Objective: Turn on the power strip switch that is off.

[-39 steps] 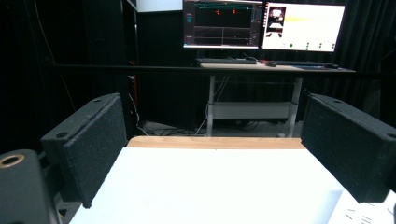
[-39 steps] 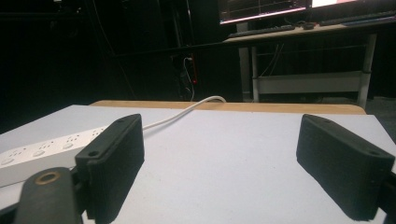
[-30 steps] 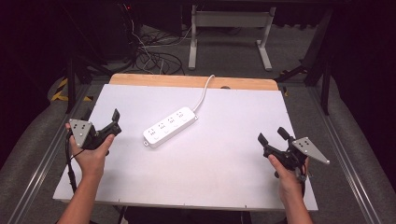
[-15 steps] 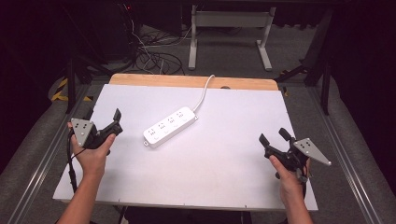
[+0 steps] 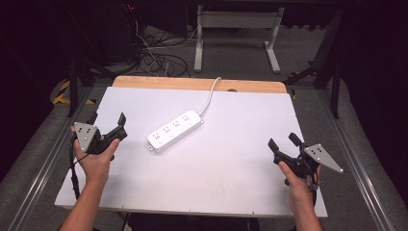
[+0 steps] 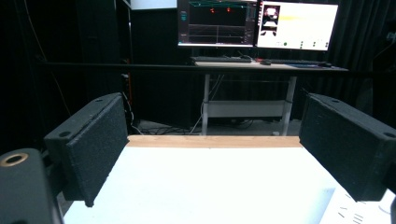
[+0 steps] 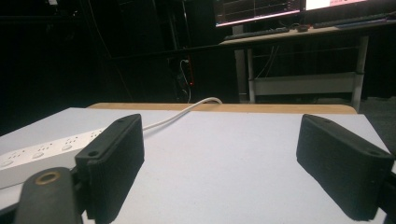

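Observation:
A white power strip lies at an angle near the middle of the white table, its white cable running to the far wooden edge. My left gripper is held over the table's left edge, open, with nothing between its jaws; the strip's end shows at the lower right of the left gripper view. My right gripper hovers near the front right corner, open and empty. In the right gripper view the power strip lies far left, its cable curving away.
A wooden strip borders the table's far edge. Beyond it stand a desk frame and tangled floor cables. Monitors glow on a desk farther back. Metal rails run along both table sides.
Both hands have shifted only slightly; the grippers stay open and the power strip has not moved.

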Demonstrator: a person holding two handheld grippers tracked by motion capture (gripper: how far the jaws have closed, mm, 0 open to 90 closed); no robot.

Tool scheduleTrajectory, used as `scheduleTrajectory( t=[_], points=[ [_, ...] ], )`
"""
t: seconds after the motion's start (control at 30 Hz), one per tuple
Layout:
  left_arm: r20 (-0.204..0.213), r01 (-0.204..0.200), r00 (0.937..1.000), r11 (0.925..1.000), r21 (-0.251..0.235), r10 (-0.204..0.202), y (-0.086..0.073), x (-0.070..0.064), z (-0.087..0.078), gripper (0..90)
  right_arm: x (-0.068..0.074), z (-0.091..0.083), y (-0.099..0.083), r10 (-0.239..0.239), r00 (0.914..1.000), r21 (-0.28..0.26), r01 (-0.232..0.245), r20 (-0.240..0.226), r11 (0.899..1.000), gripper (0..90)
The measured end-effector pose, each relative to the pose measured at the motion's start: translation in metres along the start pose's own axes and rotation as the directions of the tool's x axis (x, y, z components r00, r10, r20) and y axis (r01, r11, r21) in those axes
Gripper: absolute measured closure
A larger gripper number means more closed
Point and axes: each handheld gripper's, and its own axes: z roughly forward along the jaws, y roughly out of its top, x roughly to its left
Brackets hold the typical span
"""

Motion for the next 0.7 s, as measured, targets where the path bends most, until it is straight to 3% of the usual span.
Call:
scheduleTrajectory(
  t=[0.7],
  points=[
    [0.008, 0.007, 0.9999, 0.9999, 0.012, -0.007, -0.0007, -0.0012, 0.0024, 8.5, -0.0003, -0.0020, -0.0011, -0.003, 1.0000, 0.007, 0.003, 0.007, 1.000, 14.3]
  ],
)
